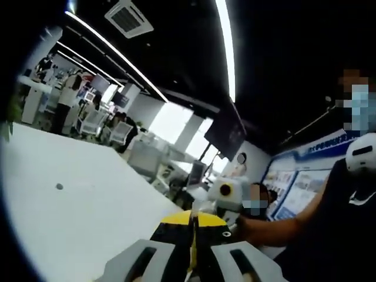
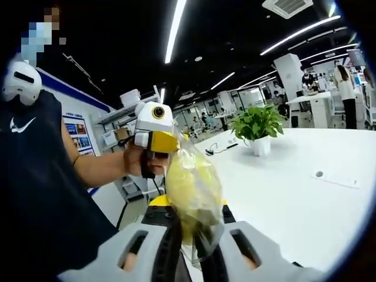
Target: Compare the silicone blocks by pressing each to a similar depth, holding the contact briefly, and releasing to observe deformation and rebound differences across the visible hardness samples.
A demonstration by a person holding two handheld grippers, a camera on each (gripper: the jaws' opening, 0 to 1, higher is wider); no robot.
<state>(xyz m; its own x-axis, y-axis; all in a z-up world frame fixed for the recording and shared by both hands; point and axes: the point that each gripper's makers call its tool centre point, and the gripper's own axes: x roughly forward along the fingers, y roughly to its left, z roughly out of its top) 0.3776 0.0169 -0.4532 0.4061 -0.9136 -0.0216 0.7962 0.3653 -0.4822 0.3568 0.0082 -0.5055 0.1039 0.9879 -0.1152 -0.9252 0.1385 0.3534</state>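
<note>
A clear plastic bag (image 2: 194, 191) with a yellow lump inside hangs in front of me. My right gripper (image 2: 194, 238) is shut on the bag's lower end, the film squeezed between its black pads. The bag's top reaches toward my left gripper (image 2: 154, 134), which a hand holds up just behind it. In the left gripper view, my left gripper (image 1: 192, 238) has its jaws pressed together on a thin yellowish strip, which looks like the bag's edge. Beyond it the right gripper (image 1: 226, 194) shows, held in a hand.
A wide white table (image 1: 76, 217) (image 2: 294, 200) lies beneath both grippers, with a small round port (image 1: 59, 186) (image 2: 319, 174) in it. A potted green plant (image 2: 257, 126) stands at its far end. A person in a black shirt (image 2: 35, 176) stands close.
</note>
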